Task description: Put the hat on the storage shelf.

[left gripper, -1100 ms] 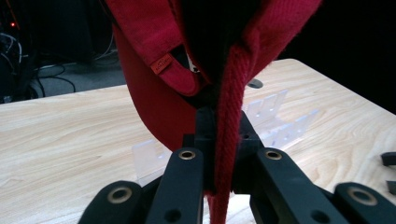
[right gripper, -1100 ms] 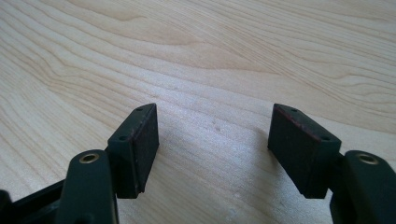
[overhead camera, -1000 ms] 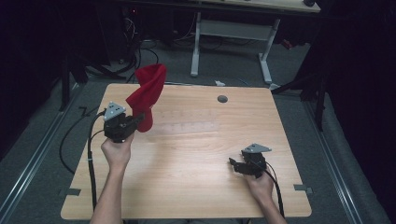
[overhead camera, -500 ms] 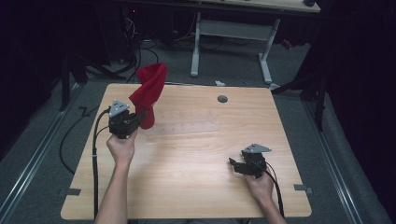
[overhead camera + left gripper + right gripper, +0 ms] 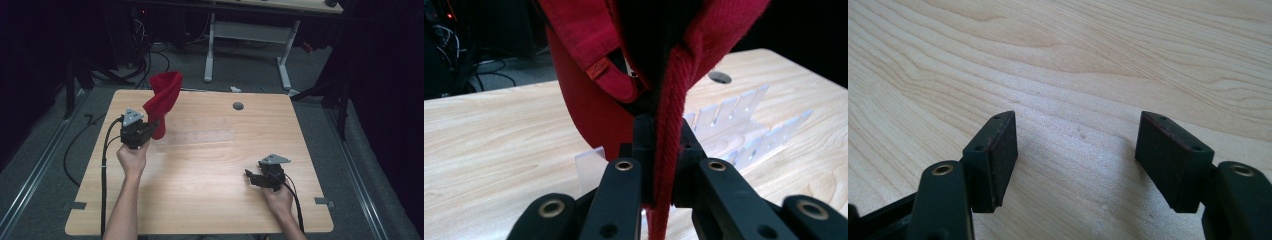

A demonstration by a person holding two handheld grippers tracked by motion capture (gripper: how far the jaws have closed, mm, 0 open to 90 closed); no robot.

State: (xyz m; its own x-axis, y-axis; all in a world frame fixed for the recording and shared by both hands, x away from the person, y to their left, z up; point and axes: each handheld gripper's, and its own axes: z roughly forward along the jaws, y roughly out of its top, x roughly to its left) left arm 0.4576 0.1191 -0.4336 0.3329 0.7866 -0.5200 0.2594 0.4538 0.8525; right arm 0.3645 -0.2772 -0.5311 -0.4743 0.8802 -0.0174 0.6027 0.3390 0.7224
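- The left hand-held gripper [image 5: 150, 126] is clamped on a red cloth item [image 5: 163, 100], which stands up above the far-left part of the wooden surface [image 5: 210, 175], lifted clear of it
- In the left gripper view the jaws are pressed together on a thick stitched edge of the red cloth item [image 5: 589, 45]; a small orange tag [image 5: 598, 68] sits on a folded hem just above the grip
- Behind the cloth, a clear plastic slotted rack [image 5: 744, 125] lies on the surface
- The right hand-held gripper [image 5: 252, 177] rests low over the near-right part of the surface, well apart from the cloth; its jaws stand wide with nothing between them
- Judgement on handling: the fabric looks soft, light and floppy, so it will sag and swing from a single hold; nothing about it seems fragile
- The thick seam is the firmest place to pinch; a second hold by the free gripper on another edge would likely be needed to spread or fold it
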